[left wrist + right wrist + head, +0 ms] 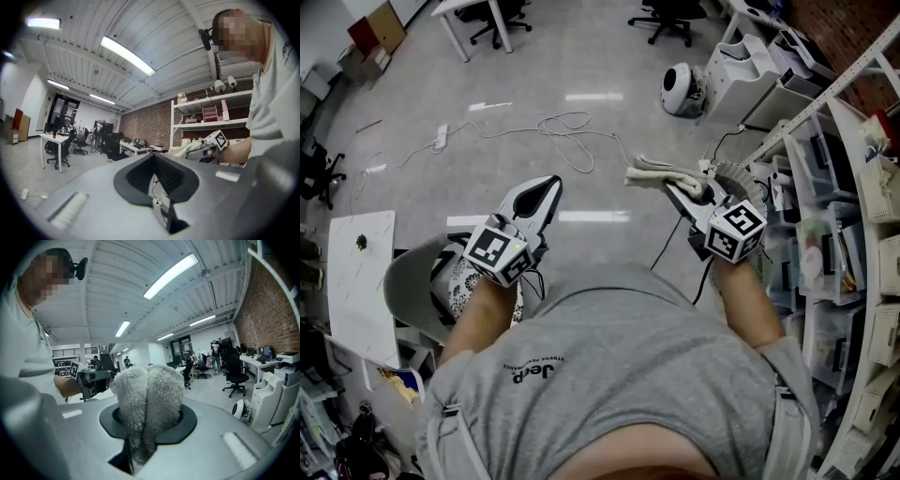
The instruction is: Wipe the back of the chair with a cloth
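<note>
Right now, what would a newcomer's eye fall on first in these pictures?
First the fluffy off-white cloth, clamped in the right gripper and held out over the grey floor at the head view's right. Next the empty left gripper, its jaws slightly apart, above a rounded grey chair at that view's lower left.
</note>
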`<action>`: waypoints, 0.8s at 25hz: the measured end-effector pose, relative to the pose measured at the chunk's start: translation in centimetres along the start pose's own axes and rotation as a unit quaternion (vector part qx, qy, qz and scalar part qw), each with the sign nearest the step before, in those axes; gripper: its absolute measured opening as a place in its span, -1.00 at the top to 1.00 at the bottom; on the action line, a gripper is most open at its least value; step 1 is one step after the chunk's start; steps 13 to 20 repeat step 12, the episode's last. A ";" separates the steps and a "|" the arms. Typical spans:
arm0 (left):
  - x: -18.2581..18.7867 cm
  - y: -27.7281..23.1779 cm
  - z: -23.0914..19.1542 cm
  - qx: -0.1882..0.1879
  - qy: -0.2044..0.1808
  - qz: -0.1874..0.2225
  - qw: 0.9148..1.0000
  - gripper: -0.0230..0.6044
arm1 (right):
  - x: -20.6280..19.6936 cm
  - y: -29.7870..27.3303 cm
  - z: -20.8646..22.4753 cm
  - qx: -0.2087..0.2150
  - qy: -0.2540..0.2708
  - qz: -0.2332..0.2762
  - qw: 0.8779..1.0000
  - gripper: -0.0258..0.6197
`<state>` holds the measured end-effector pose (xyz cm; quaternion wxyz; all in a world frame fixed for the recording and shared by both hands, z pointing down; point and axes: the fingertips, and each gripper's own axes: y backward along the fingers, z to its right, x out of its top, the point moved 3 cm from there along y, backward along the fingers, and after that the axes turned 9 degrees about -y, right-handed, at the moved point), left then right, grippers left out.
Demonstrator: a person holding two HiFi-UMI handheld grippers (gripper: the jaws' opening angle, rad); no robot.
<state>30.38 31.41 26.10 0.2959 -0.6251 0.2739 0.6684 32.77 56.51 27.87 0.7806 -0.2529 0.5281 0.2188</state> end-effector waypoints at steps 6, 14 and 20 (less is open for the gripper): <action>0.1 -0.2 0.1 0.002 0.006 -0.001 1.000 0.74 | 0.0 0.0 -0.1 0.003 0.002 -0.002 1.000 0.66; 0.0 -0.1 0.3 -0.008 -0.003 0.007 1.000 0.74 | -0.1 0.0 -0.1 0.002 0.000 0.001 1.000 0.66; 0.0 -0.1 0.3 -0.008 -0.003 0.007 1.000 0.74 | -0.1 0.0 -0.1 0.002 0.000 0.001 1.000 0.66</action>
